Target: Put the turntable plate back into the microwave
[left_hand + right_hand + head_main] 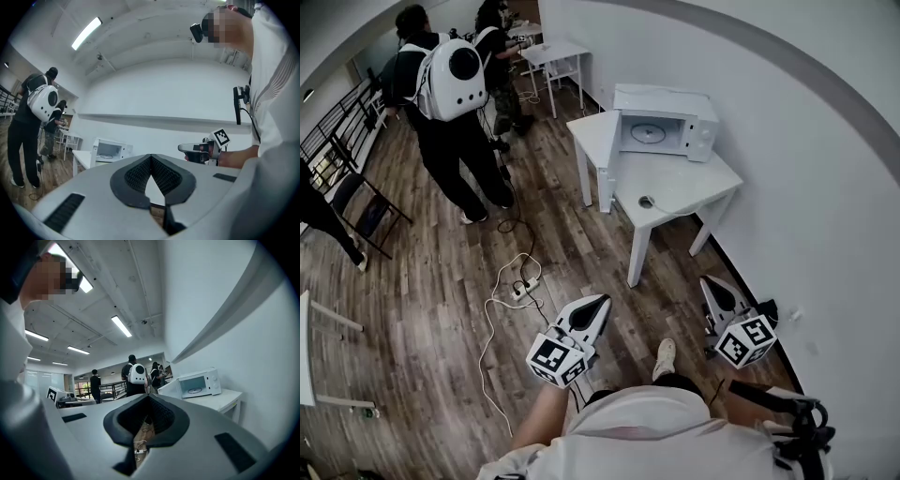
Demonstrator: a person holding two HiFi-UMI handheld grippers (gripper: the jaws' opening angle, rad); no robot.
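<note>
On the left gripper we see the two black ribbed fingers closed tip to tip with nothing between them. The right gripper shows the same: its black fingers meet at the tips and hold nothing. Both point level, and each carries a white cube with square black-and-white markers, the only print we can make out.

At twelve o'clock of both grippers, well apart from them, stands the white microwave oven. Its door is swung open toward nine o'clock. The round glass turntable plate lies flat inside the cavity. The print on the control panel is too small to read.

The microwave sits at the far end of a white surface on white legs, close to the plain white wall at three o'clock. A small dark ring lies on the surface at six o'clock of the microwave. We cannot tell what it is.

The floor is dark wood planks. A white power strip with a trailing cable lies at ten o'clock of the left gripper. Farther off at eleven o'clock stands a person with a white domed backpack.
</note>
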